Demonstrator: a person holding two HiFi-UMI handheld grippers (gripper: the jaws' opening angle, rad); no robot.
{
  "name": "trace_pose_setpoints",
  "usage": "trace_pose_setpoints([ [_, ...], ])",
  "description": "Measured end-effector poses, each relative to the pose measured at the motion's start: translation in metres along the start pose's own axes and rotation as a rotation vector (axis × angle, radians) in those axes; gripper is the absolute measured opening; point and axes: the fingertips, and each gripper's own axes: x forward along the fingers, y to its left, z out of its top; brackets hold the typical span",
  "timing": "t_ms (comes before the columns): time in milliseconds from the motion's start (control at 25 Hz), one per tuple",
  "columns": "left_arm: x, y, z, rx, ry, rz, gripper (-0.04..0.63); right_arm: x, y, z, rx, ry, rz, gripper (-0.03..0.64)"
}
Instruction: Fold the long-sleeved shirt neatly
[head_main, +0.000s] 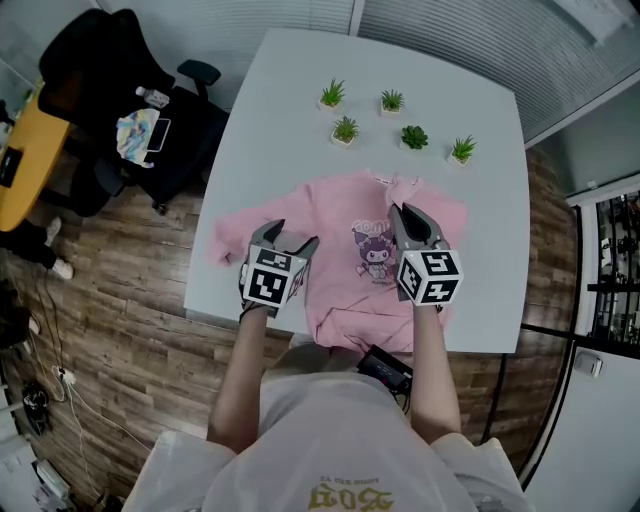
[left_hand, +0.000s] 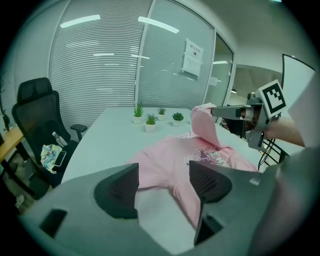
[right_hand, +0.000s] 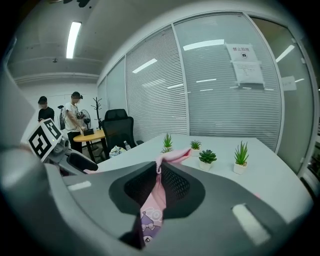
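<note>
A pink long-sleeved shirt (head_main: 345, 260) with a cartoon print lies front-up on the near half of the white table (head_main: 290, 110). My right gripper (head_main: 403, 210) is shut on a fold of the shirt's fabric near the collar side and holds it lifted off the table. In the right gripper view the jaws (right_hand: 157, 167) pinch the pink cloth (right_hand: 175, 156), which hangs down between them. My left gripper (head_main: 294, 234) hovers open over the shirt's left part. In the left gripper view it (left_hand: 164, 172) has nothing between its fingers, and the shirt (left_hand: 210, 150) spreads below.
Several small potted plants (head_main: 392, 101) stand at the far side of the table. A black office chair (head_main: 110, 70) with a bottle and a phone on it stands to the left, beside a yellow table (head_main: 25, 150). Two people (right_hand: 75, 112) stand far off. Blinds line the glass wall.
</note>
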Motion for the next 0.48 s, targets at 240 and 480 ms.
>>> trace_pose_setpoints([
  [240, 0.003, 0.015, -0.018, -0.019, 0.022, -0.005, 0.324, 0.029, 0.015, -0.034, -0.057, 0.066, 0.004, 0.043],
  [480, 0.010, 0.024, -0.030, -0.021, 0.046, -0.016, 0.324, 0.054, 0.034, -0.064, -0.104, 0.126, 0.045, 0.043],
])
